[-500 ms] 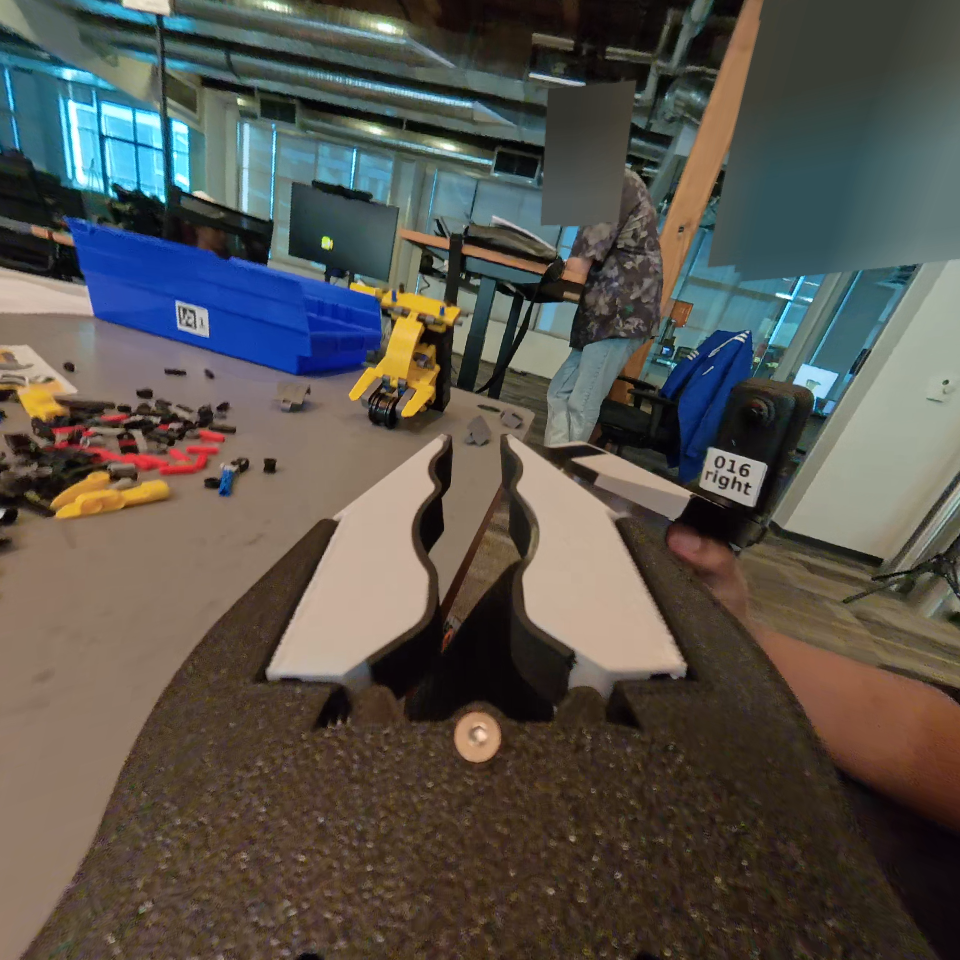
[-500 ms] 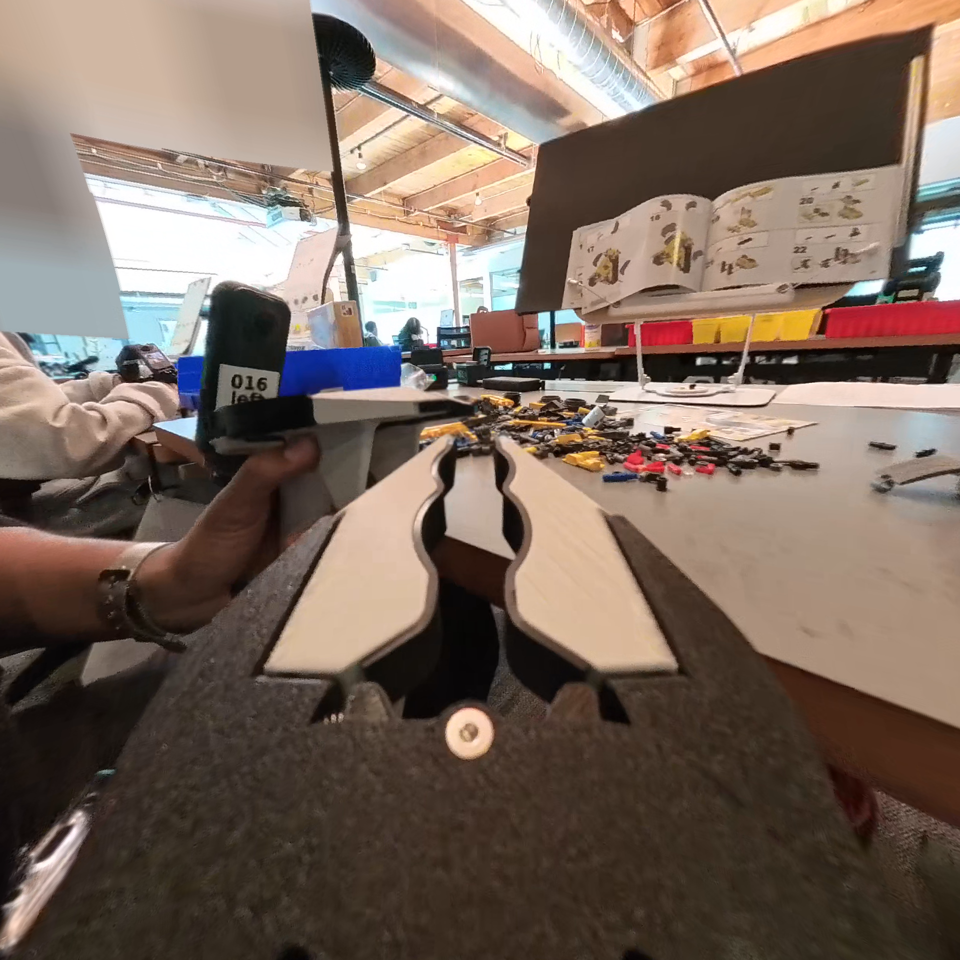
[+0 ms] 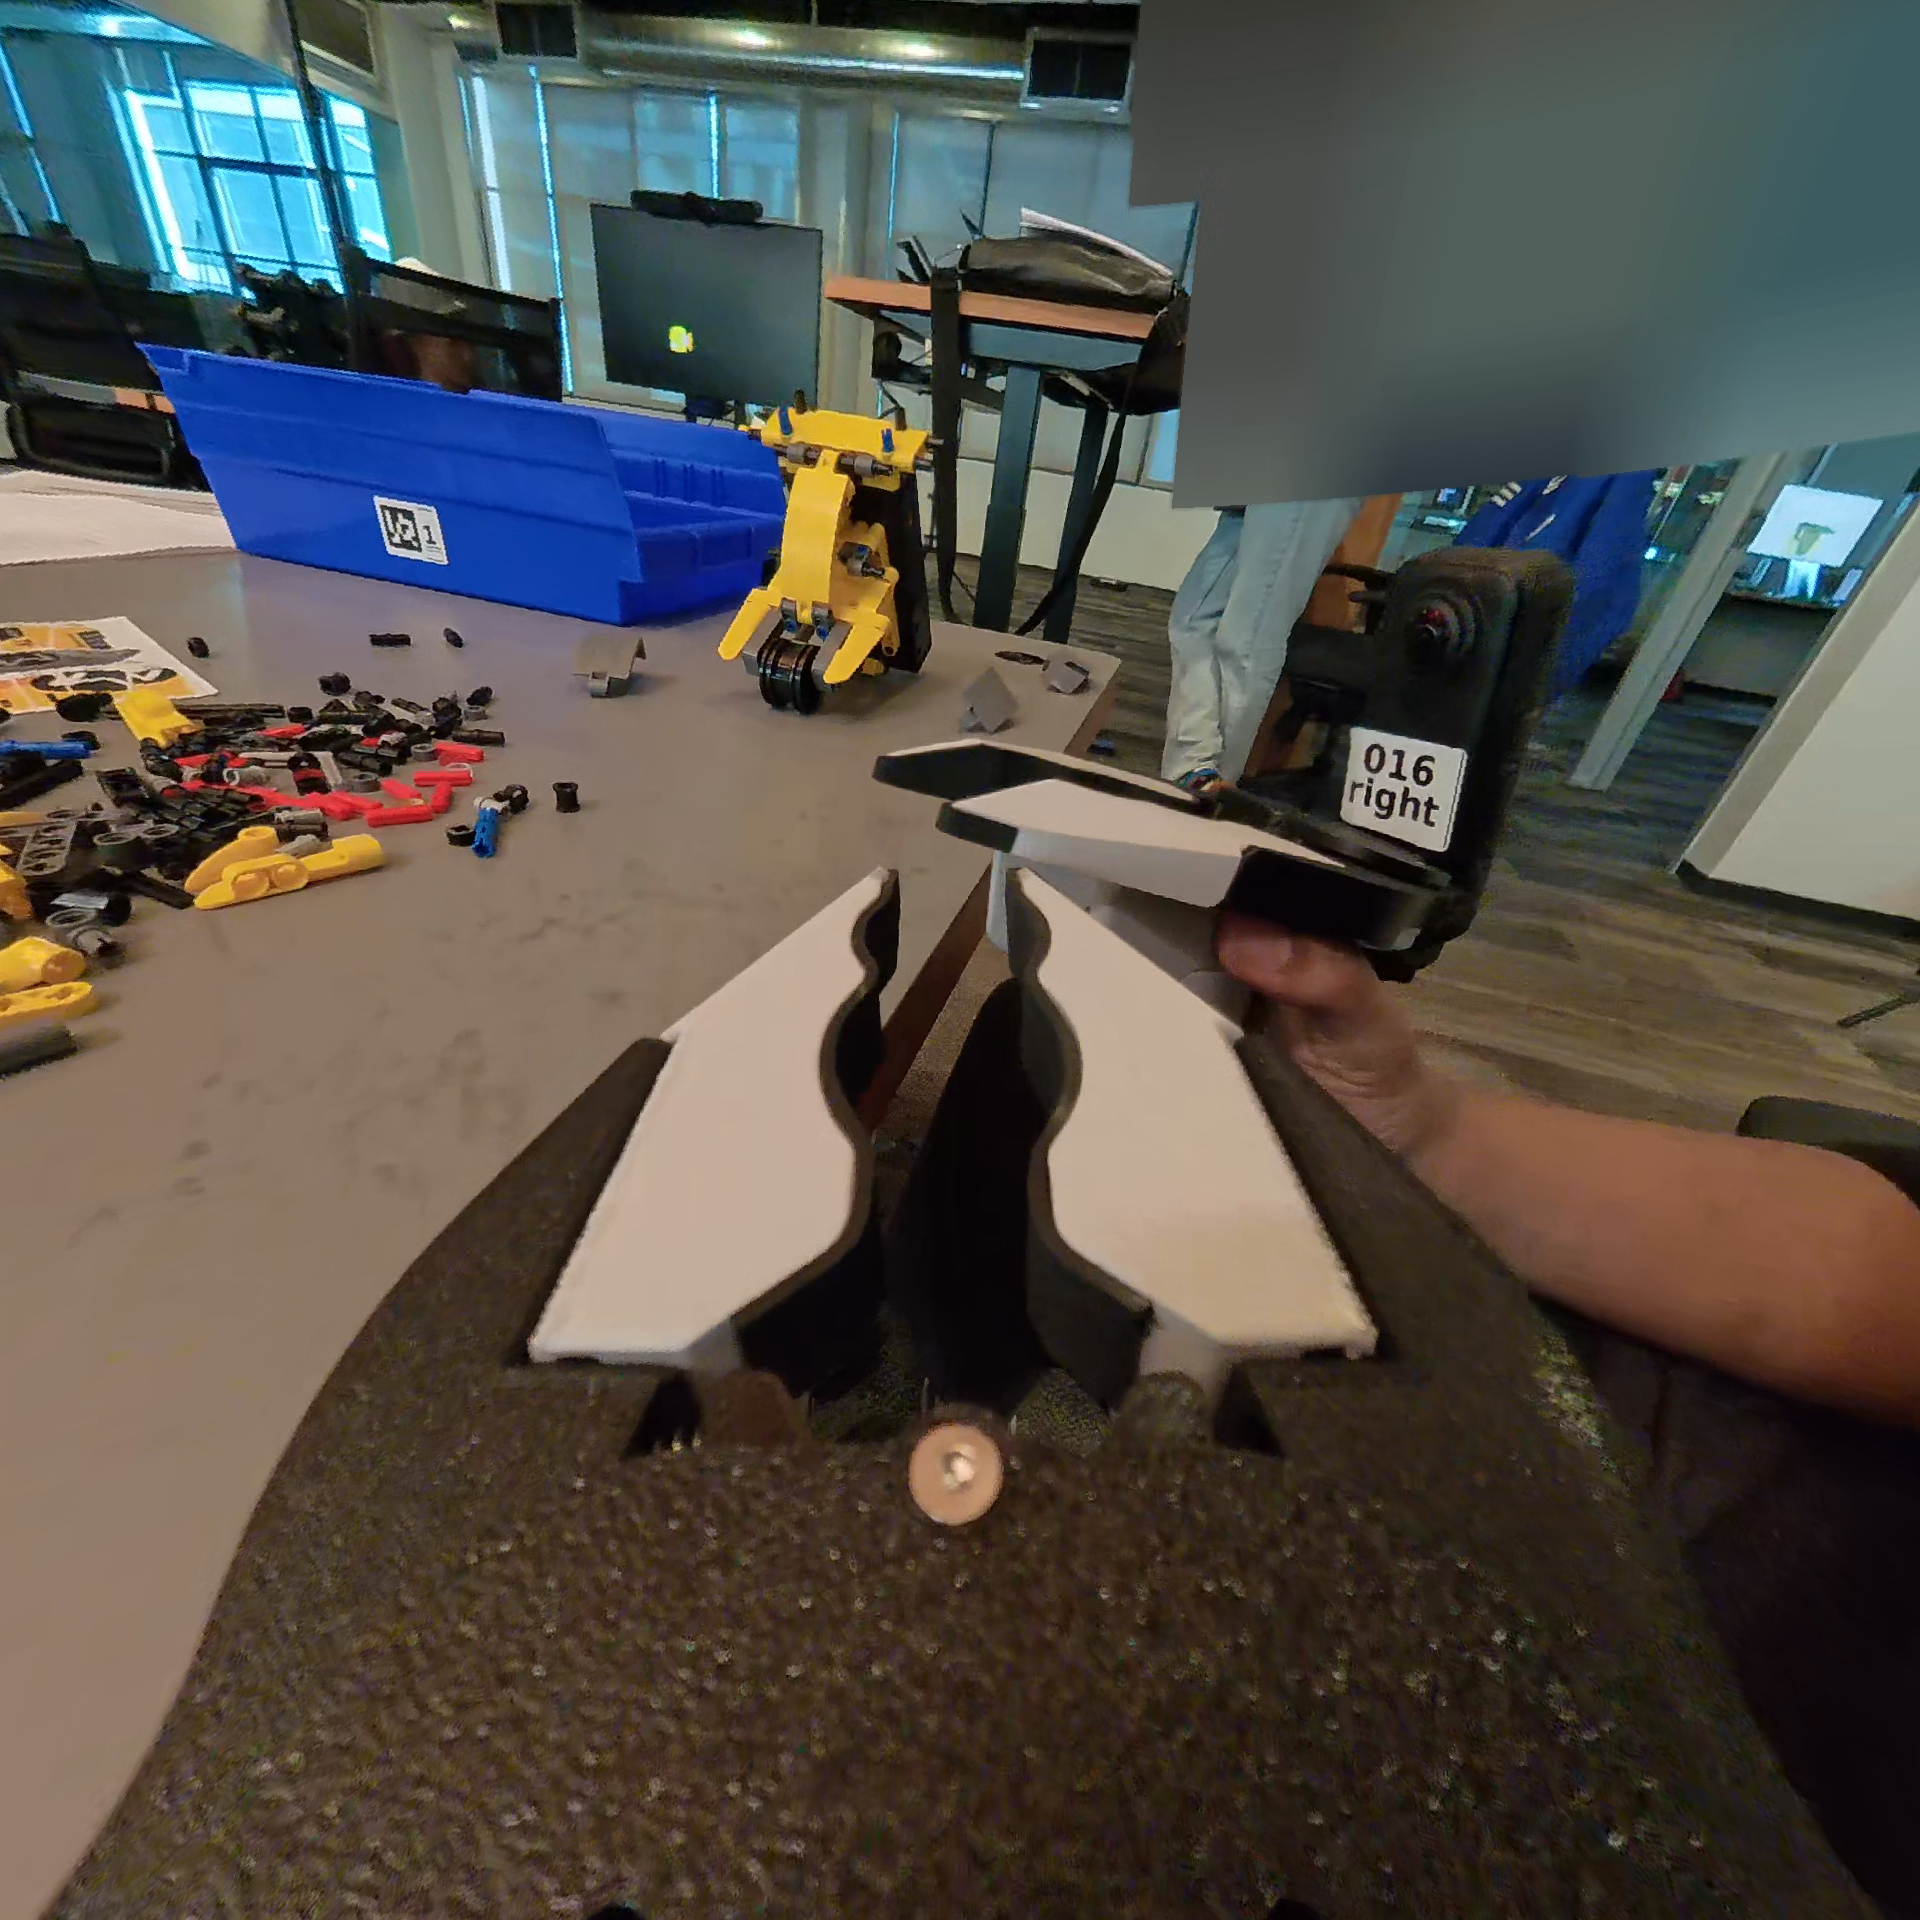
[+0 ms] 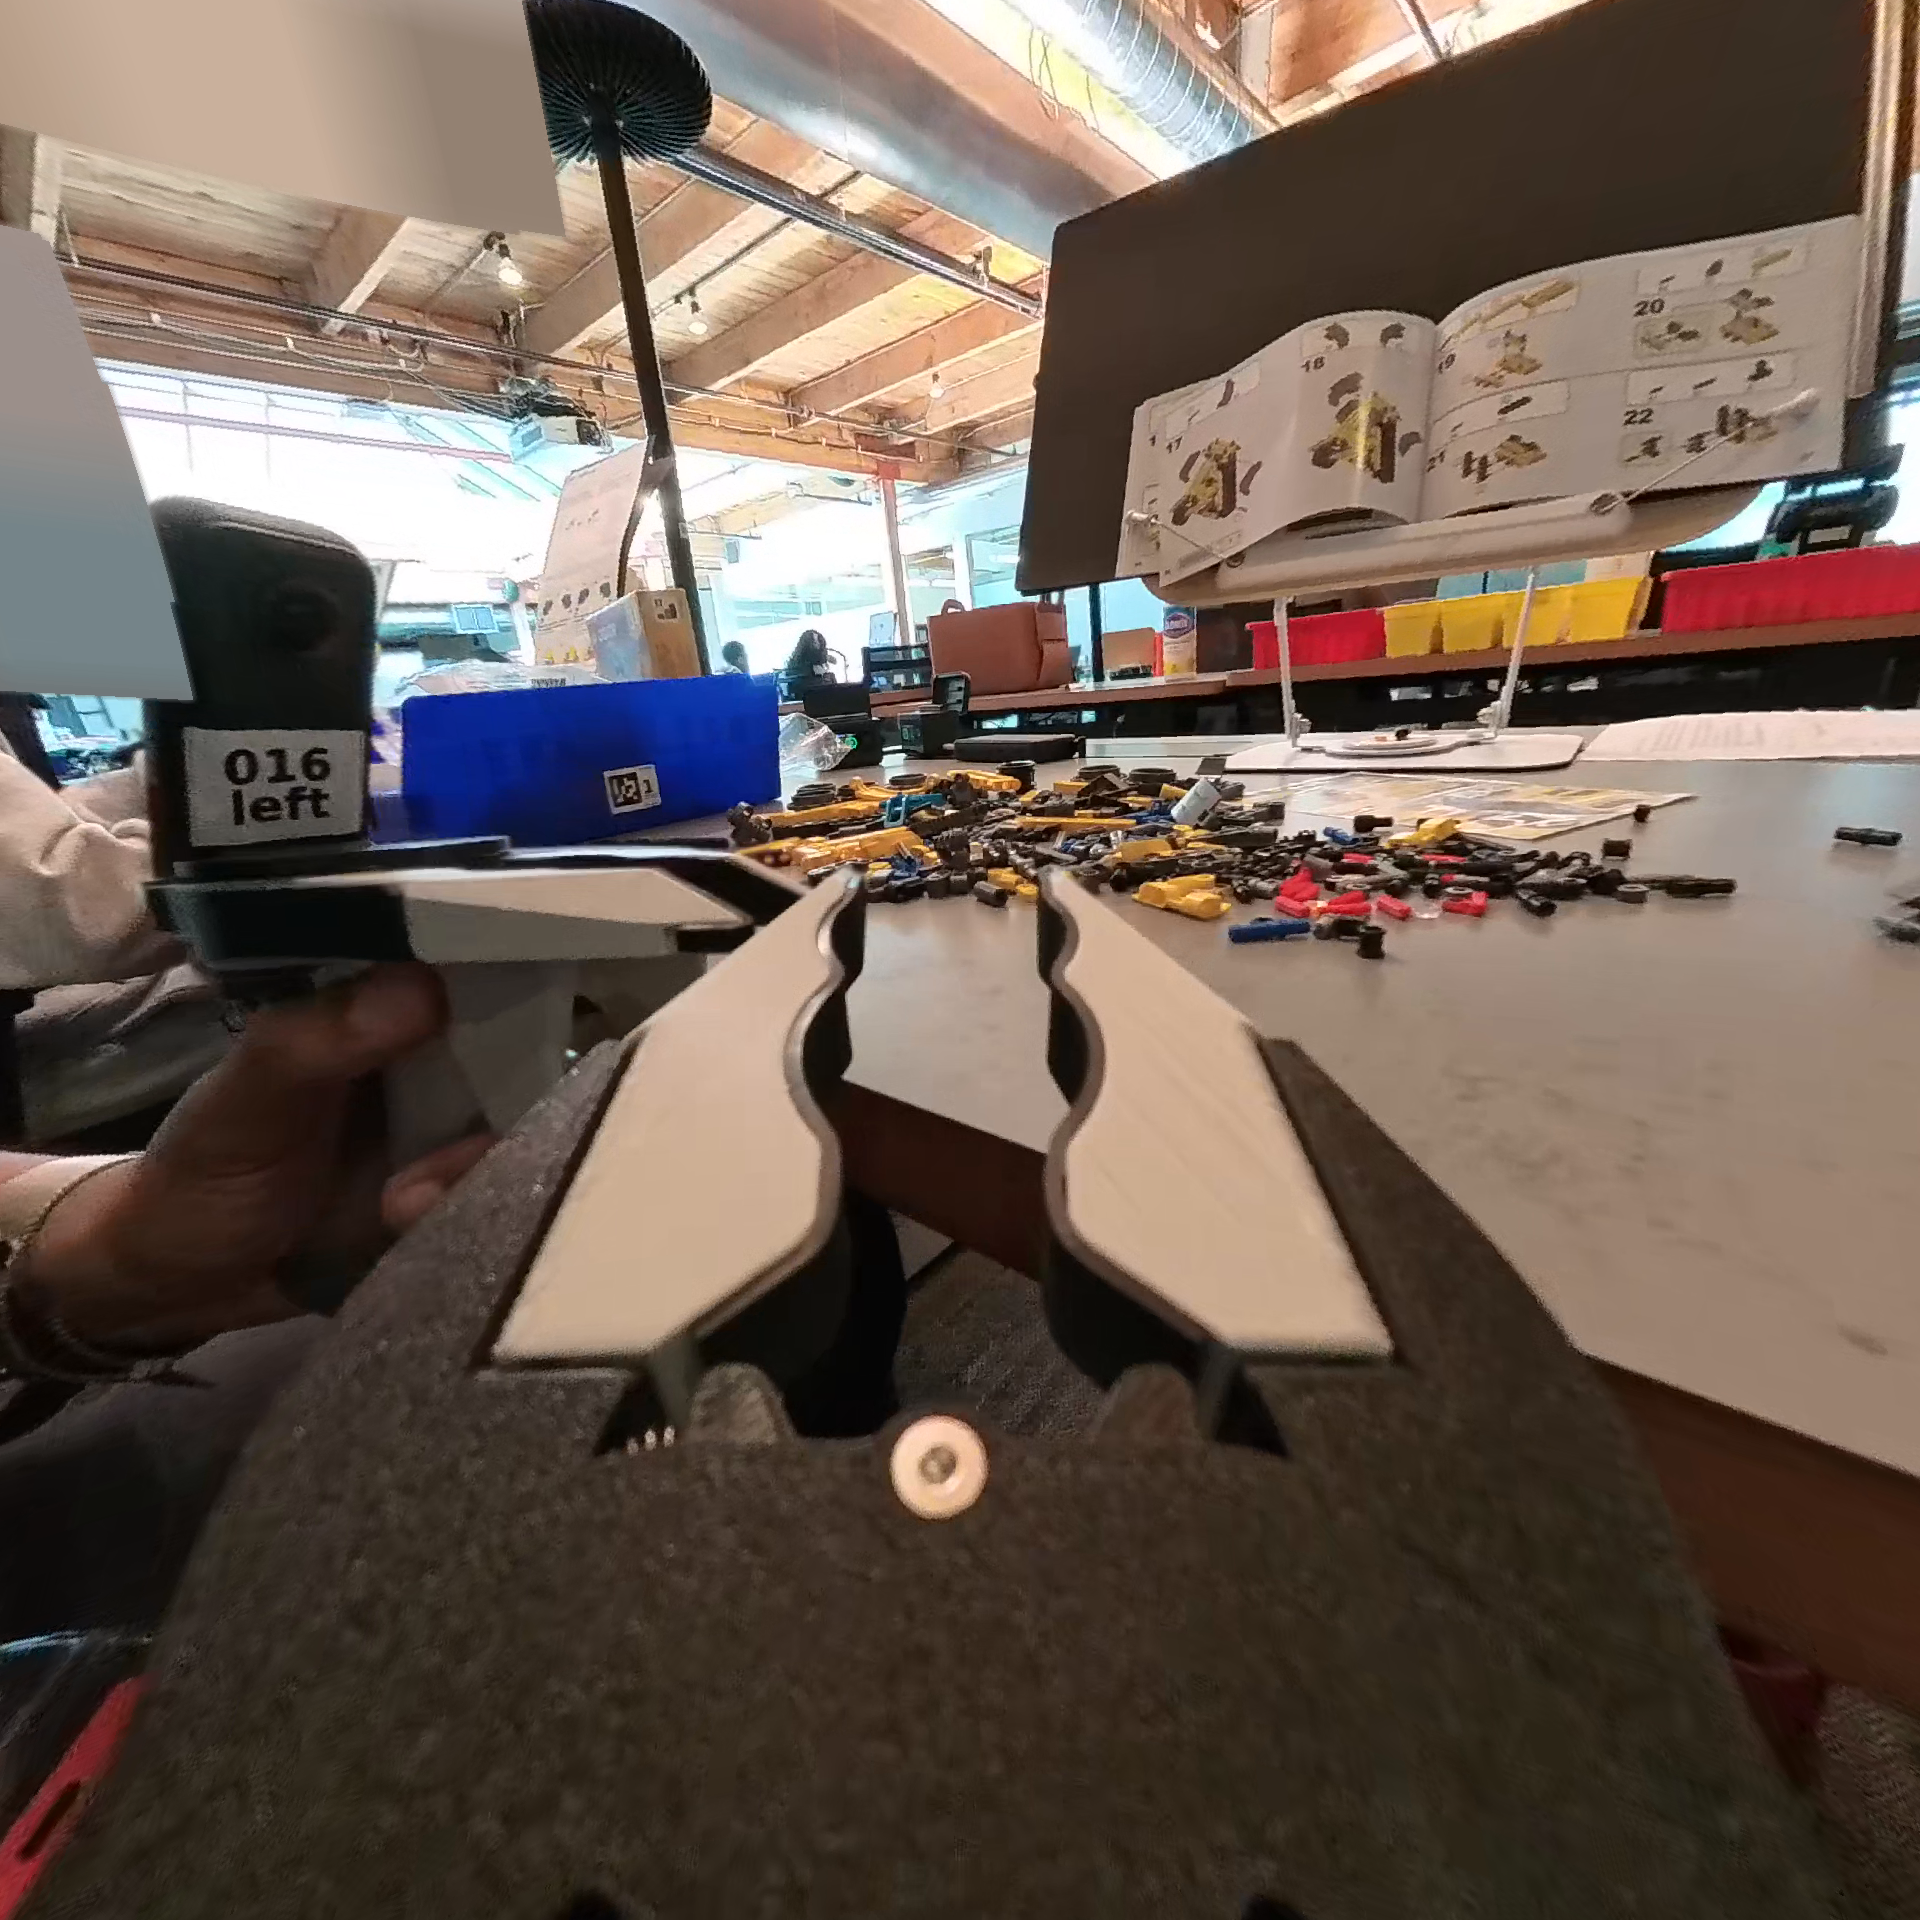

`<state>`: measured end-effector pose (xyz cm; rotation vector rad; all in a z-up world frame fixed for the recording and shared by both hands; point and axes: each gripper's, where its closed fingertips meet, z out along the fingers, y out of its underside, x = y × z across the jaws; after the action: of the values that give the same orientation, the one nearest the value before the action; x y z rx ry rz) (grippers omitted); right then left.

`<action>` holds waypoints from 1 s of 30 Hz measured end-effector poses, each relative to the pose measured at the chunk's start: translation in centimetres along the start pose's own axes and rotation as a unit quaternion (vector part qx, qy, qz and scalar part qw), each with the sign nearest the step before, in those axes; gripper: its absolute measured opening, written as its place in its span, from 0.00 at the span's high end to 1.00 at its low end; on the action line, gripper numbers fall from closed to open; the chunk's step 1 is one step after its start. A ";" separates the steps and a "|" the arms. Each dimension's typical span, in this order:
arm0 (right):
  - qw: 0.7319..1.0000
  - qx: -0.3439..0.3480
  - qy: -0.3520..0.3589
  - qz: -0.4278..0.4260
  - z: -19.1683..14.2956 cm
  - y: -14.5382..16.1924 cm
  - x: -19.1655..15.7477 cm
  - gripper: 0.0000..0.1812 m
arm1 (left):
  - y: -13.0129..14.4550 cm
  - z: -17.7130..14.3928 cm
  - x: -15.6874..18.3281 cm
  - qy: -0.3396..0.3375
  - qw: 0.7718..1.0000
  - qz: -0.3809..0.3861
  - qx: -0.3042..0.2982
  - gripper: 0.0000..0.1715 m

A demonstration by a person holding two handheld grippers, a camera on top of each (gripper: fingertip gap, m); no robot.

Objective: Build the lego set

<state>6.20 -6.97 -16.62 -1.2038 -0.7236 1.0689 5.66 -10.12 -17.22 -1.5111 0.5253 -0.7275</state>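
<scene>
Since the earlier frame both hand-held grippers have spread their fingers: narrow slits then, clear gaps now, and the right one has come in closer to the left.

Left wrist view: left hand-held gripper [image 3: 943, 894], white fingers with black inner pads, stands open and empty, its tips over the near edge of the grey table [image 3: 416, 1039]. Just beside and above its right finger reaches the right hand-held gripper [image 3: 920, 795], seen side-on, gripped from below by a person's hand [image 3: 1320, 997]; a black camera block with a white label sits on its rear. On the table, well ahead: a partly built yellow-and-black brick model [image 3: 831, 582], upright, beside a long blue plastic bin [image 3: 468, 488]. To the left lies a scatter of small black, red and yellow building pieces [image 3: 260, 779] — one blue pin [image 3: 485, 831] at its near edge.

Right wrist view: right hand-held gripper [image 4: 948, 894] open, nothing between its fingers, tips over the table corner. Left hand-held gripper [image 4: 769, 894] comes in from the left, its tip just beside the right one's left finger; whether they touch I cannot tell. Beyond, the same loose pieces [image 4: 1195, 852] — and an open instruction booklet [image 4: 1455, 416] propped on a white stand [image 4: 1403, 727] far back on the table.
</scene>
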 end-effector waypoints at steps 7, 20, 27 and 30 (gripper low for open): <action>0.994 -0.034 0.070 -0.079 0.7 1.2 1.0 0.78 | 1.0 0.2 0.6 0.008 1.000 0.016 -0.022 0.88; 0.983 -0.054 0.146 -0.092 -0.3 2.0 3.3 0.88 | 1.9 0.9 2.0 0.028 0.999 0.022 -0.041 0.87; 0.984 -0.059 0.142 -0.090 -0.3 2.6 3.3 0.92 | 2.2 1.0 1.9 0.031 0.998 0.007 -0.047 0.87; 0.979 -0.091 0.140 -0.114 -0.2 3.5 3.2 1.00 | 2.4 1.1 1.9 0.032 0.998 0.003 -0.052 0.87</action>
<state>6.60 -4.04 -20.32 -1.3582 -0.7285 0.6367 8.01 -10.85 -19.37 -1.5857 0.6235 -0.7560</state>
